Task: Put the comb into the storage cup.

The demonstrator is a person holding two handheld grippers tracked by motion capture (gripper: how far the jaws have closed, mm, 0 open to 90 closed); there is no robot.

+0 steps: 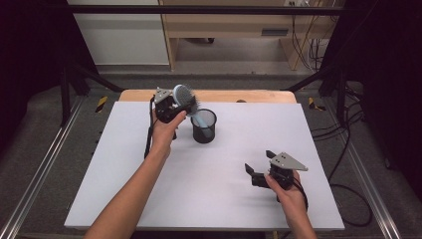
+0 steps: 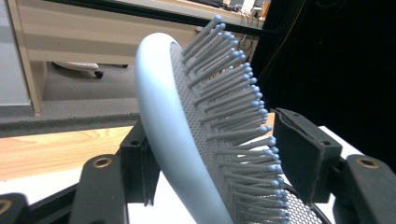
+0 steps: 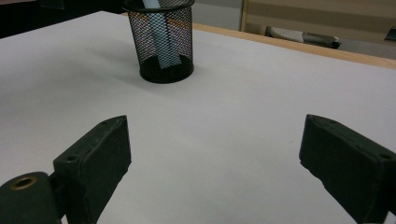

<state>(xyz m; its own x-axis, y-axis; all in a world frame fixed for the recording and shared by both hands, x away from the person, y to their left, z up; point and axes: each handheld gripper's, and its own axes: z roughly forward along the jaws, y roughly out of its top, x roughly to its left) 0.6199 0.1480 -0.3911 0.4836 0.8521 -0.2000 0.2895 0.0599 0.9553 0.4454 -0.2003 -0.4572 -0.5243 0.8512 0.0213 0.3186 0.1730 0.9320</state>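
Now my left gripper (image 2: 210,163) stands loosely parted around the hairbrush (image 2: 196,126), whose handle sits in the mesh cup (image 1: 204,126); my right gripper (image 3: 215,163) gapes empty.

Matt pale-blue plastic hairbrush (image 2: 163,121), black wire-mesh metal cup (image 3: 161,39), smooth white table (image 1: 214,194).

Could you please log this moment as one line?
left tool: open around pale blue hairbrush | handle in black mesh cup | right tool: open, idle
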